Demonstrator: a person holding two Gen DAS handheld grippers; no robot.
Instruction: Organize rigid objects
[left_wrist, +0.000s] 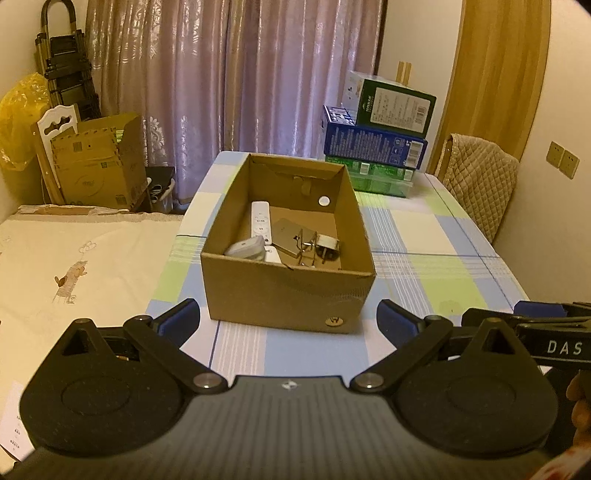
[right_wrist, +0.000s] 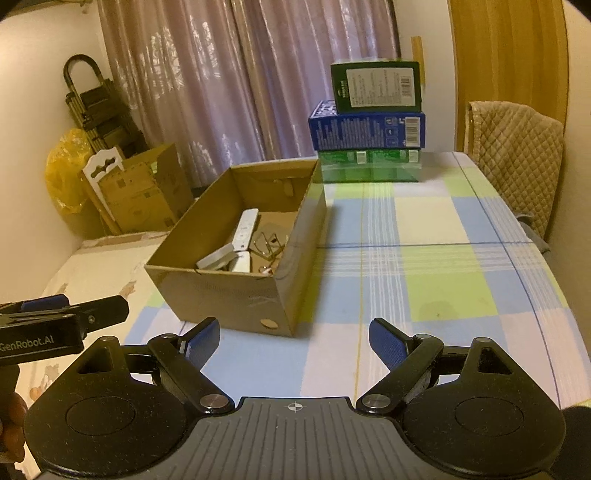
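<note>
A checked tablecloth (right_wrist: 424, 258) covers a table before pink curtains (left_wrist: 236, 85). On it sits an open cardboard box (left_wrist: 288, 291) gathering small items — a white remote (left_wrist: 260, 218), a plug (left_wrist: 327, 245). The left gripper (left_wrist: 288, 319) and right gripper (right_wrist: 293, 341) hover near it, jaws wide, empty.

Right gripper (right_wrist: 294, 341) empty, jaws wide; cardboard box (right_wrist: 236, 291) (white remote (right_wrist: 244, 229) inside) ahead-left on checked tablecloth (right_wrist: 443, 266).

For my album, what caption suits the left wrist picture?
Open left gripper facing a cardboard box holding a white remote and small hardware on a checked tablecloth.
</note>
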